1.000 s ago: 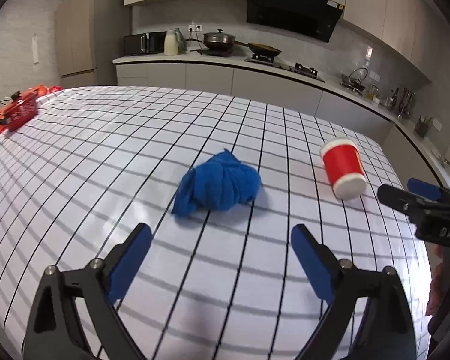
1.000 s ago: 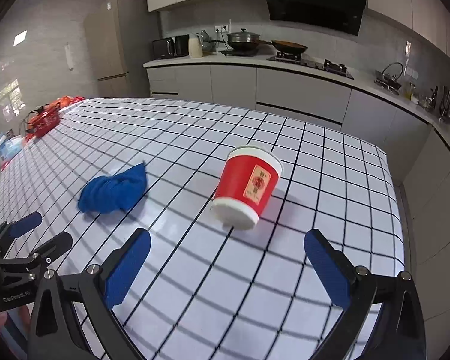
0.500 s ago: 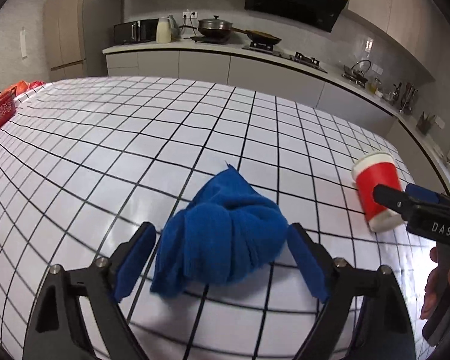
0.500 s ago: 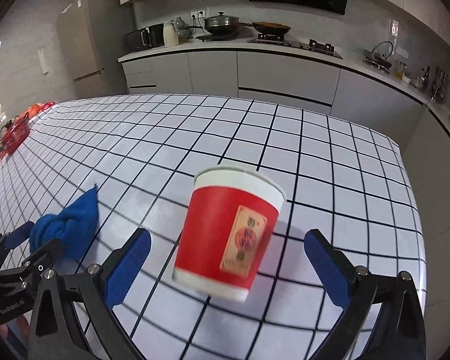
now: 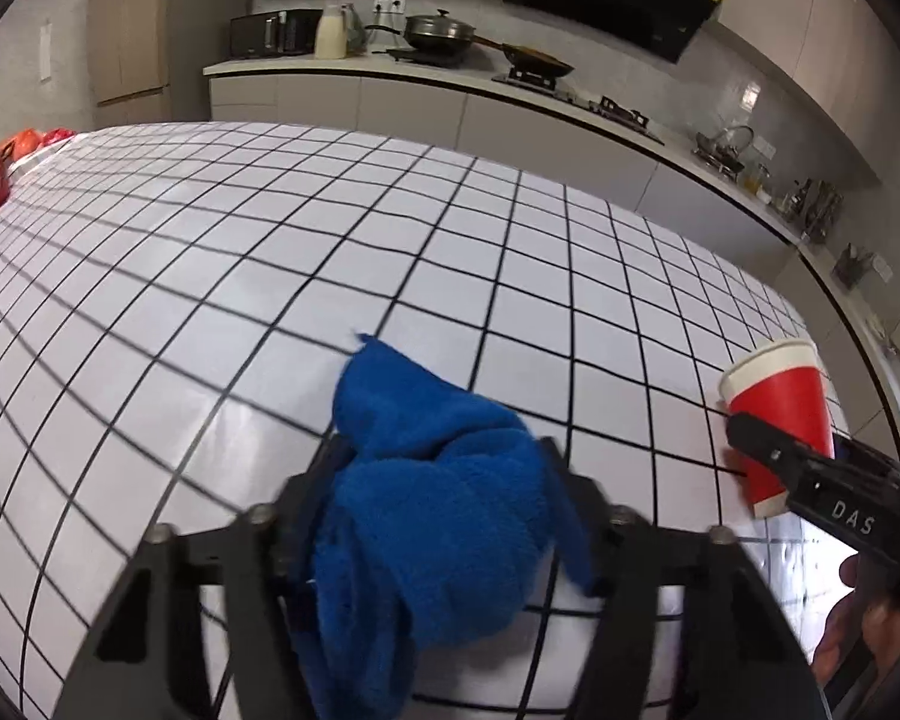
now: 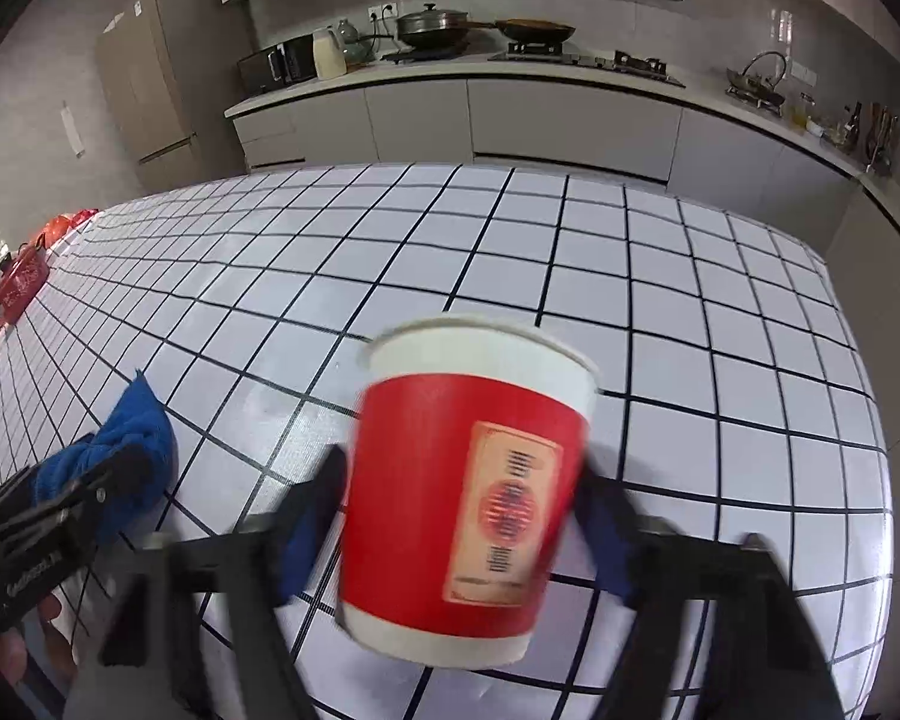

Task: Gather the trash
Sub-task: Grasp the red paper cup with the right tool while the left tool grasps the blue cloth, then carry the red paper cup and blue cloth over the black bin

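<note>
Bunching between the fingers of the left gripper (image 5: pixel 444 510), a blue cloth (image 5: pixel 432 516) is pinched just above the checked table (image 5: pixel 270 276). Beside it, the right gripper (image 6: pixel 459 516) reaches level over the table, closed narrowly around a red paper cup (image 6: pixel 468 498), upright and slightly tilted.

Both grippers (image 5: pixel 444 504) (image 6: pixel 462 516) clamped, each loaded.
</note>
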The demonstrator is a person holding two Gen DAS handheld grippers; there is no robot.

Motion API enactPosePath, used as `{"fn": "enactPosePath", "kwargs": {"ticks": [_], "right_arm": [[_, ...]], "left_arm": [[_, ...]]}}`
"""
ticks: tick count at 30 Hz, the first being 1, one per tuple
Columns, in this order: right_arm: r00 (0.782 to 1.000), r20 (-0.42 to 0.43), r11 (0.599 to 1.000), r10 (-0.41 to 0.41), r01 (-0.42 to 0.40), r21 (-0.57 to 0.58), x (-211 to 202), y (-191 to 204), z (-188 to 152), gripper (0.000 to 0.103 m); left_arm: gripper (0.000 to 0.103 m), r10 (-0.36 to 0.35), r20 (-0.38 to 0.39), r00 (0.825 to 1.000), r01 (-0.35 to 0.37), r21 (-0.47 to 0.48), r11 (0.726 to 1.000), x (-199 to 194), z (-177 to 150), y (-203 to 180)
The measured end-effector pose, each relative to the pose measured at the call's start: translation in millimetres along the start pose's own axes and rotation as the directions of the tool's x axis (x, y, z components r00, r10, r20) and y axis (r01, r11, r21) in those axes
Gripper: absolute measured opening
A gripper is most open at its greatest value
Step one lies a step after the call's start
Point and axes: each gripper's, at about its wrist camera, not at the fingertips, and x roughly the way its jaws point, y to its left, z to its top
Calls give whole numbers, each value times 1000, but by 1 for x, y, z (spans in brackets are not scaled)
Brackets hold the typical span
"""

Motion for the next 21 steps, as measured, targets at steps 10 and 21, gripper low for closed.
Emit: {"fn": "enactPosePath", "kwargs": {"ticks": [10, 21], "right_arm": [[997, 62, 999, 39, -37, -33, -53, -7, -10, 61], [992, 116, 997, 44, -37, -63, -144, -36, -66, 61]], "left_arm": [[40, -40, 45, 998, 38, 45, 998, -47, -14, -28], [40, -72, 111, 991, 59, 112, 992, -122, -57, -84]]}}
